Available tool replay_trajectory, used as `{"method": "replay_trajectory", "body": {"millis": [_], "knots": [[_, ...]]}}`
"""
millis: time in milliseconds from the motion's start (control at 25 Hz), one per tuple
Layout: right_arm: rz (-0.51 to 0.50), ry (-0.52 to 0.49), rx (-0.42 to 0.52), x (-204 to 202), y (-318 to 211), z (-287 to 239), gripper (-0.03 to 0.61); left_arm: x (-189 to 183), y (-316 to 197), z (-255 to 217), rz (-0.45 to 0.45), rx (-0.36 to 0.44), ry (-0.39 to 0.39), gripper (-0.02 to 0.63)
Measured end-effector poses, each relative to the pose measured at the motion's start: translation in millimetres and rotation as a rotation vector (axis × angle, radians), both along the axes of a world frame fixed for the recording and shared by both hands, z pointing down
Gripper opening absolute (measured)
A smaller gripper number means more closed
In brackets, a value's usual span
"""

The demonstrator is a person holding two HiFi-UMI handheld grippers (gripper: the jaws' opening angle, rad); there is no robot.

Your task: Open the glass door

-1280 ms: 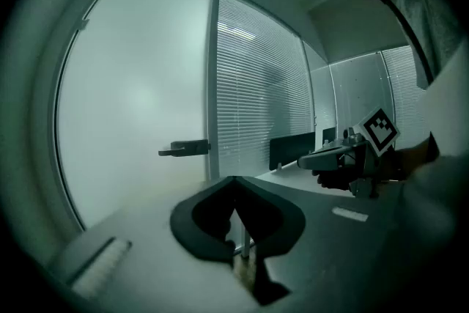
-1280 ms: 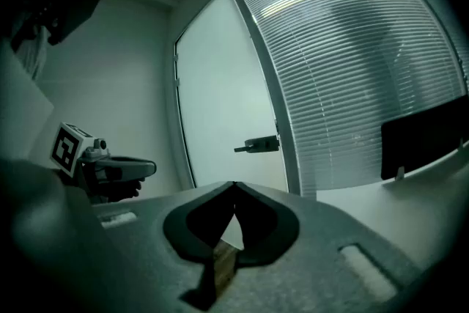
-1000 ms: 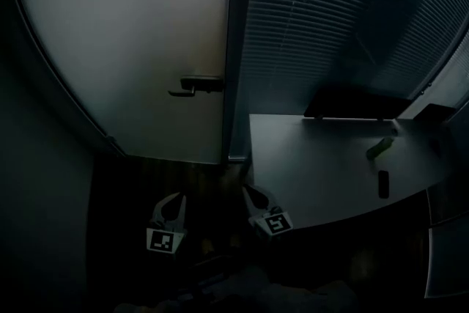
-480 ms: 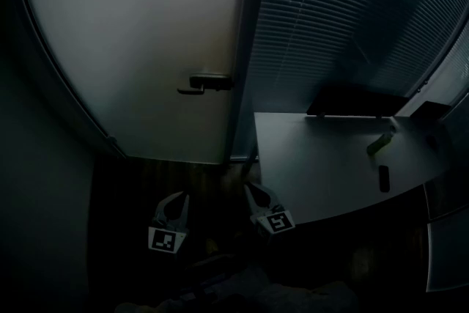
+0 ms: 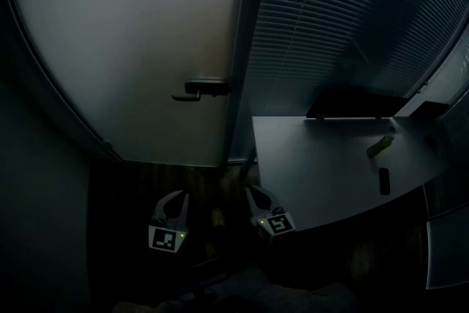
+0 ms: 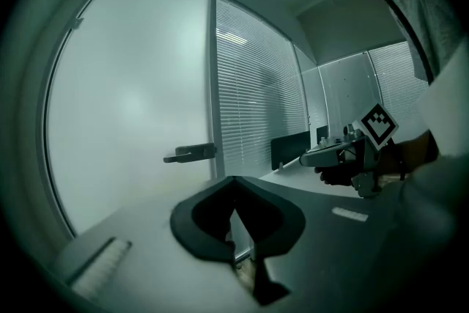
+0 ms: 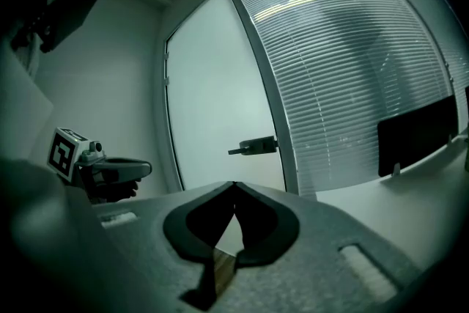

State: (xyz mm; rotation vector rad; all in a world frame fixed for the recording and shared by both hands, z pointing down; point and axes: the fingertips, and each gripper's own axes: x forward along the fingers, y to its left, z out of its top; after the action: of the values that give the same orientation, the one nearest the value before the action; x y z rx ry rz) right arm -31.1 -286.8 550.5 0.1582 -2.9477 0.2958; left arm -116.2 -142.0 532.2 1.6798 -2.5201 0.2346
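A frosted glass door stands closed ahead in a dark room, with a dark lever handle near its right edge; the handle also shows in the left gripper view, and the handle in the right gripper view. My left gripper is low and well short of the door, its jaws shut with nothing between them. My right gripper is beside it to the right, near the desk corner, its jaws also shut and empty. Both grippers point towards the door, far from the handle.
A grey desk stands to the right of the door with a dark monitor, a green object and a small dark item on it. Slatted blinds cover the glass wall behind the desk. A wall closes in on the left.
The view has shifted a little, and the door and handle sit slightly differently in the frame. Both grippers stay shut and low, and have crept slightly towards the door.
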Motion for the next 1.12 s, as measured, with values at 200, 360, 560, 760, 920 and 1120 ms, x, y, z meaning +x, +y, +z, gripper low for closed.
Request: {"method": "replay_trajectory", "body": {"millis": [200,360,560,760,920,1120], "knots": [[0.01,-0.006,-0.017,-33.4,-36.4,-5.5,0.002,-33.2,-34.5,-12.1,0.011,-0.006,0.0,0.003],[0.015,-0.011,-0.023,-63.3,-62.1,-11.2,0.002,-65.6,-59.9,-25.5,0.018,-0.005,-0.006,0.003],[0.001,-0.002,-0.032,-94.0,-86.1,-6.0,0.002,-99.9,-88.1,-24.0,0.018,-0.012,-0.005,0.005],[-0.002,-0.008,-0.042,-115.2,-105.1,-2.8,0.002,-122.3,-106.9,-20.7,0.025,-0.028,-0.023,0.005],[-0.012,-0.01,-0.045,-127.7,-116.9,-3.6,0.002,-139.1,-119.5,-22.4,0.035,-0.059,-0.06,0.014],[0.01,-0.018,-0.043,-136.1,-135.9,-2.7,0.002,-158.9,-132.9,-24.1,0.06,-0.107,-0.111,0.025]]}}
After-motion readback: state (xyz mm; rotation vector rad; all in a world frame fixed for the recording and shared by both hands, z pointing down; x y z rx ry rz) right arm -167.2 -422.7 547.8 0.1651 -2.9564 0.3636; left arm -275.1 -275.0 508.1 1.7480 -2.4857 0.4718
